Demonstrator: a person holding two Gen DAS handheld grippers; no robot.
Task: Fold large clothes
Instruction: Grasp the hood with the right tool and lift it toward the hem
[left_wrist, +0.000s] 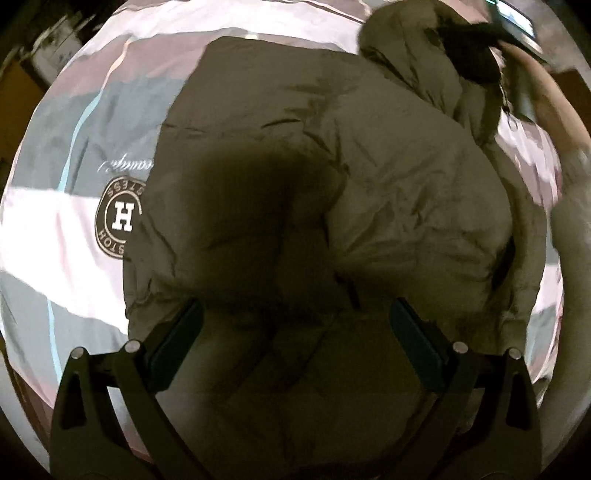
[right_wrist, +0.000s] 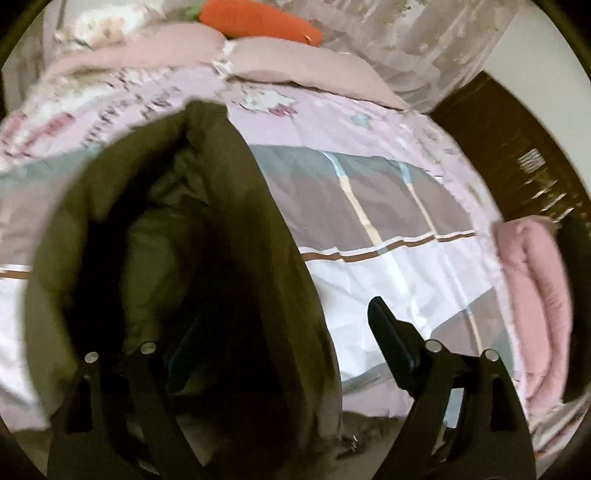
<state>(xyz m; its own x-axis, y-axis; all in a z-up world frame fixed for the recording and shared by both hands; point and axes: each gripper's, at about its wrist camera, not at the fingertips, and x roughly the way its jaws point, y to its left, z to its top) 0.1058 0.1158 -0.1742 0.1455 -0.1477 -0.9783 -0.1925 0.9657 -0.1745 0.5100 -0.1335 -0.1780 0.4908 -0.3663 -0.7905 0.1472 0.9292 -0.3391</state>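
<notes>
An olive-brown padded jacket (left_wrist: 332, 177) lies bunched on a bed. My left gripper (left_wrist: 295, 325) is open right above the jacket's near part, with a finger on each side of a puffy fold. In the right wrist view a raised fold of the same jacket (right_wrist: 229, 229) stands between the spread fingers of my right gripper (right_wrist: 284, 339). Its left finger is sunk in the dark hollow of the fabric and its right fingertip (right_wrist: 384, 325) is free over the bedspread. The jaws are wide apart, not clamped on the cloth.
The bedspread (right_wrist: 388, 206) is pink, grey and white with stripes and a round "H" logo (left_wrist: 120, 216). Pink pillows (right_wrist: 295, 66) and an orange carrot plush (right_wrist: 258, 18) lie at the head. A folded pink blanket (right_wrist: 532, 295) lies at the right edge, near dark wood furniture (right_wrist: 517, 140).
</notes>
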